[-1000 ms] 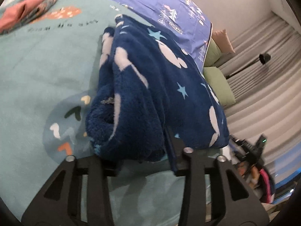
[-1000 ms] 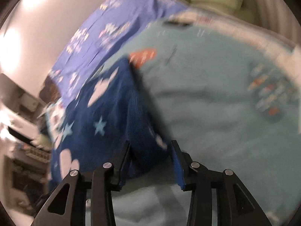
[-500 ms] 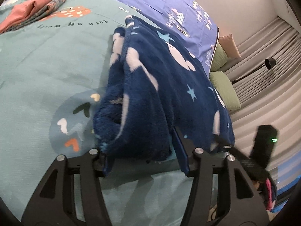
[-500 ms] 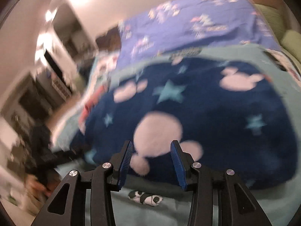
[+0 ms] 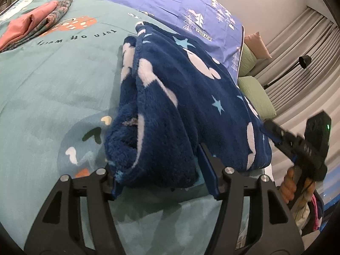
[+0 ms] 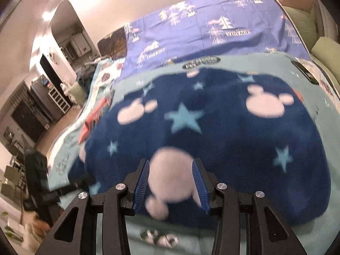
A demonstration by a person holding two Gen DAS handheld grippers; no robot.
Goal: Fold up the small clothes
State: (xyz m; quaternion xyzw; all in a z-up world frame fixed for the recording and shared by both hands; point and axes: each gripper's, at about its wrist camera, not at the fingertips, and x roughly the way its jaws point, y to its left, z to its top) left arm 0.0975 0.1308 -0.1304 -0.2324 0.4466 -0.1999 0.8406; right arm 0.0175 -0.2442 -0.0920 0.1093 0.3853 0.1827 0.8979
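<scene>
A navy fleece garment point(image 5: 180, 97) with pale mouse heads and blue stars lies folded in a thick bundle on the teal bedcover point(image 5: 53, 80). My left gripper point(image 5: 163, 180) is open, its fingers either side of the garment's near bunched end. My right gripper point(image 6: 171, 182) is open at the garment's point(image 6: 201, 127) near edge, over a pale mouse head. The right gripper also shows in the left wrist view point(image 5: 274, 136), at the garment's far right edge, held by a hand.
A folded pink and patterned cloth point(image 5: 31, 27) lies at the far left of the bed. A purple sheet with tree prints point(image 5: 187, 6) covers the far side. Green cushions point(image 5: 255, 91) and curtains stand to the right. Room furniture point(image 6: 31, 110) stands beyond the bed's left edge.
My right gripper swung round from the garment's side to face its broad top and came nearer. My left gripper backed off slightly and stays open at the bunched end.
</scene>
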